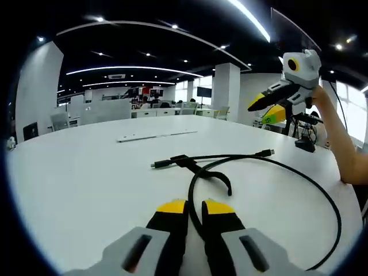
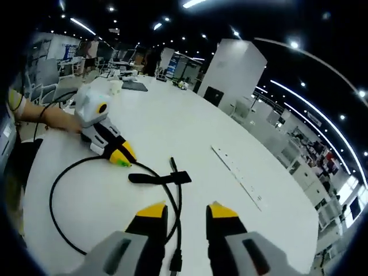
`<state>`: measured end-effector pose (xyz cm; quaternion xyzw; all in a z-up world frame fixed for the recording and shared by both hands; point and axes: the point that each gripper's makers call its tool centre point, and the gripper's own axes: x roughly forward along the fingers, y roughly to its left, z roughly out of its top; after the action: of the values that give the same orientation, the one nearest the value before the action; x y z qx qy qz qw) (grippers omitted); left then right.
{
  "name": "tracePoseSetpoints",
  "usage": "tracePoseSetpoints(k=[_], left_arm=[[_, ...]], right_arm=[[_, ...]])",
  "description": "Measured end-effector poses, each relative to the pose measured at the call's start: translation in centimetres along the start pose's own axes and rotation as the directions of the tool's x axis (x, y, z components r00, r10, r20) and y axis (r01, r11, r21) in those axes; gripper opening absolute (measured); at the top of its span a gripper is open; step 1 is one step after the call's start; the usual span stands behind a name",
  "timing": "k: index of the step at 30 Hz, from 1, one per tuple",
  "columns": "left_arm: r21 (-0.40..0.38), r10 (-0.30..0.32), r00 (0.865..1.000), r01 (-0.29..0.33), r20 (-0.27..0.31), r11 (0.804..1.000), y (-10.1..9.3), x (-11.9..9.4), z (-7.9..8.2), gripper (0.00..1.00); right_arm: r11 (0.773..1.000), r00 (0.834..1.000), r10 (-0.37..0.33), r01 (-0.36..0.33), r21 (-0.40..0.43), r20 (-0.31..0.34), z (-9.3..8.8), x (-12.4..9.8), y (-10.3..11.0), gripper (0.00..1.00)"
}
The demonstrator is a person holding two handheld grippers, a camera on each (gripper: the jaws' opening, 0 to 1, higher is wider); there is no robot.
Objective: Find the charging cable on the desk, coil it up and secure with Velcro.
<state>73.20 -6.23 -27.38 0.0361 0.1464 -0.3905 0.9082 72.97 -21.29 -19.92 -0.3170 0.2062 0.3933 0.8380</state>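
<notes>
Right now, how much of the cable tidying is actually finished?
Hardly any. The black charging cable has been found but lies in one loose loop on the white desk, its Velcro strap hanging open. The left tongs are pinched on the cable; the right tongs hover open. Coiling and strapping remain.

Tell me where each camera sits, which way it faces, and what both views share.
Left gripper view: rides the left claw, low over the white desk, facing the charging cable loop it pinches; the right claw and the person's forearm show at right.
Right gripper view: rides the right claw, raised, looking down across the desk; the left claw and a hand show at left.
Shared: cable, Velcro strap, desk.
</notes>
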Motion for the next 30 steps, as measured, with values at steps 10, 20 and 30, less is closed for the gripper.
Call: tracePoseSetpoints(k=[10,20,30], left_arm=[[0.007,0.001,1.0,-0.001,0.0,1.0,0.1,0.0,0.0,0.11],[0.014,0.0,1.0,0.0,0.0,1.0,0.1,0.0,-0.1,0.11],[0.017,0.001,1.0,-0.001,0.0,1.0,0.0,0.0,-0.1,0.11]], right_arm=[[0.99,0.966,0.137,-0.13,0.046,-0.217,-4.6,2.1,2.7,0.21],[0.981,0.946,0.178,-0.149,0.123,-0.273,-6.3,2.4,3.3,0.18],[0.973,0.93,0.202,-0.156,0.169,-0.306,-7.2,2.5,4.0,0.14]])
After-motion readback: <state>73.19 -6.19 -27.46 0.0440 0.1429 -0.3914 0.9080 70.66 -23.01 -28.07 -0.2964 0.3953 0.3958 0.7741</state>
